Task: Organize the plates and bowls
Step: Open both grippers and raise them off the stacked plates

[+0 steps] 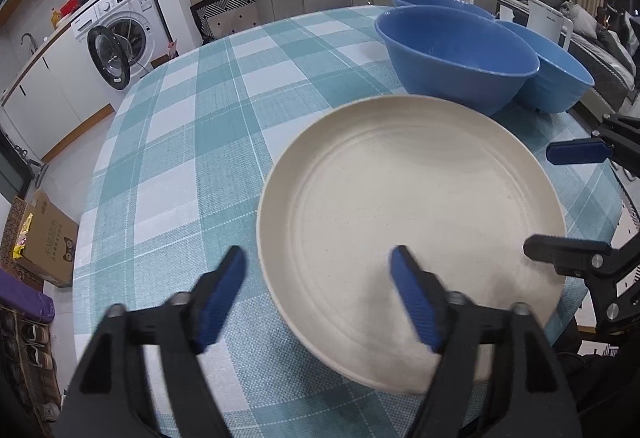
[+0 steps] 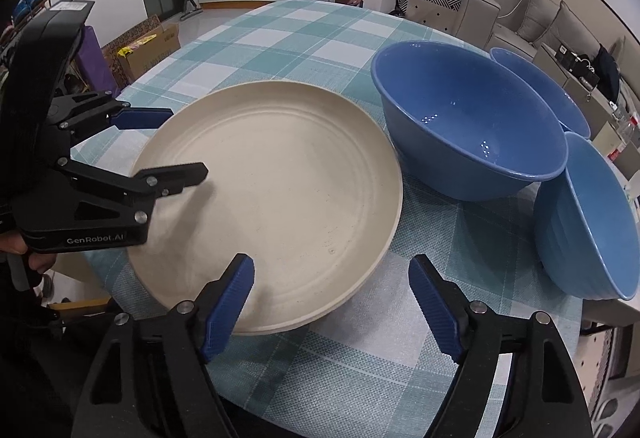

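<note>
I judge the sorting barely begun: my left gripper and right gripper both gape empty around the cream plate on the checked table, three blue bowls beside it unstacked.

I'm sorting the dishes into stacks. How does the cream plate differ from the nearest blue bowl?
The cream plate is shallow, with concentric rings on its floor; the nearest blue bowl is deep and steep-walled. The plate is matte cream, the bowl glossy blue. The plate spreads wider across the checked tablecloth. Both sit upright and empty on it, side by side; neither is held by the tongs.
</note>
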Tool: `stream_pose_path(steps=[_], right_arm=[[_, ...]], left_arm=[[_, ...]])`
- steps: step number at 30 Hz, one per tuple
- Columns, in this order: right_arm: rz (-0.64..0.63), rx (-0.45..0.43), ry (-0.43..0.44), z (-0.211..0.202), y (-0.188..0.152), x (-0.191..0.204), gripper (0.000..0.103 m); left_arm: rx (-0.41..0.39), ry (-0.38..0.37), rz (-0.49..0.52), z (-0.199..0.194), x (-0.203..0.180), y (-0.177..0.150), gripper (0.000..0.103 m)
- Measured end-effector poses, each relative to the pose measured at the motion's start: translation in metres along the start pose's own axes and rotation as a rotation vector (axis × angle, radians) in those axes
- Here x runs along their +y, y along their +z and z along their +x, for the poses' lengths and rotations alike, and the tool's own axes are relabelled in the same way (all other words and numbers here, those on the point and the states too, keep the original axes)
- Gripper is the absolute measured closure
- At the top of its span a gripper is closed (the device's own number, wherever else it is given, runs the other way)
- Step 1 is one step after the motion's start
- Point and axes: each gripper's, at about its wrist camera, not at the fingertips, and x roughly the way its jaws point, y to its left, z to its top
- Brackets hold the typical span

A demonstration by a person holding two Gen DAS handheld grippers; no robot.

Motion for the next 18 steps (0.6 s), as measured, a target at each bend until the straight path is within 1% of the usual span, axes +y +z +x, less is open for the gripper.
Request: stream_pose_path(steps=[3, 5, 8, 11, 14, 18], right_arm=[[0.002, -0.011, 0.004, -0.003, 0.0, 0.0, 0.015], [0.003, -0.014, 0.01, -0.005, 0.0, -0.001, 0.014], [0.008, -0.026, 0.028, -0.008, 0.0, -0.002, 0.014], [0.007, -0.052, 0.037, -0.016, 0.001, -0.003, 0.01], [0.014, -0.083, 0.032, -0.027, 0.001, -0.006, 0.009], [0.038, -0.131, 0.03, -0.04, 0.004, -0.011, 0.004]], left_arm=[[-0.022, -0.012, -0.005, -0.006, 0.001, 0.001, 0.018], [-0.036, -0.034, -0.015, -0.009, 0.004, 0.002, 0.011], [-0.06, -0.057, -0.039, -0.014, 0.008, 0.003, 0.007], [-0.075, -0.072, -0.062, -0.019, 0.012, 0.004, 0.005], [-0.094, -0.078, -0.084, -0.024, 0.016, 0.006, 0.005], [-0.107, -0.094, -0.117, -0.029, 0.022, 0.008, 0.004]])
